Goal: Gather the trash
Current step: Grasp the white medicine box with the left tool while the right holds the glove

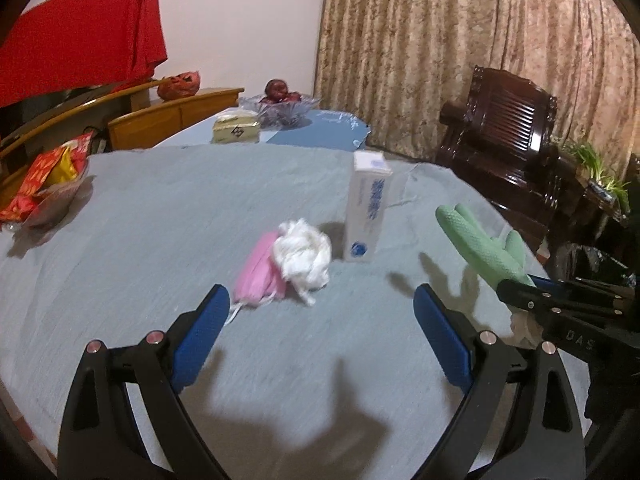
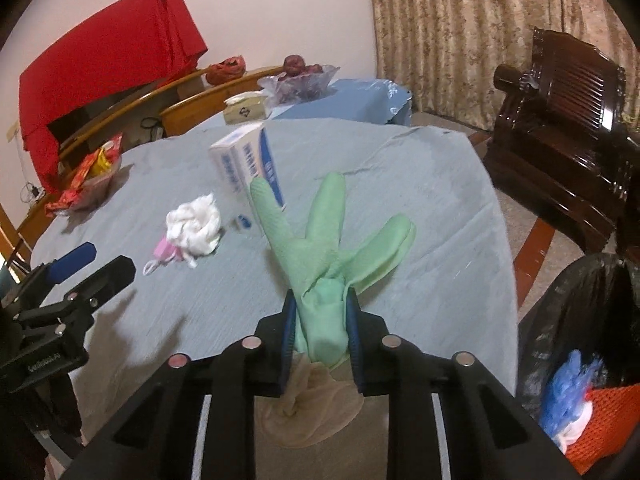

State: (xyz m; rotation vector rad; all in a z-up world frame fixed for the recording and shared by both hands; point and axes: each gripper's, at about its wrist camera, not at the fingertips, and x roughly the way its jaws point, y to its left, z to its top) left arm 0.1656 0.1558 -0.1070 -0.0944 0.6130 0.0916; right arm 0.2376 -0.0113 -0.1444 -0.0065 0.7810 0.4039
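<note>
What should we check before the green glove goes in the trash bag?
1. Glove held tight: ok. The right gripper is shut on the green glove.
2. Glove off the table: ok. Its fingers stick up above the grey tablecloth.
3. Bag open: ok. The black trash bag gapes beside the table, with trash already inside.
4. Way to the bag free: cannot tell. The space between the gripper and the bag is only partly in view.
5. Left gripper ready for more: ok. It is open and empty, facing the pink mask and white wad.
</note>
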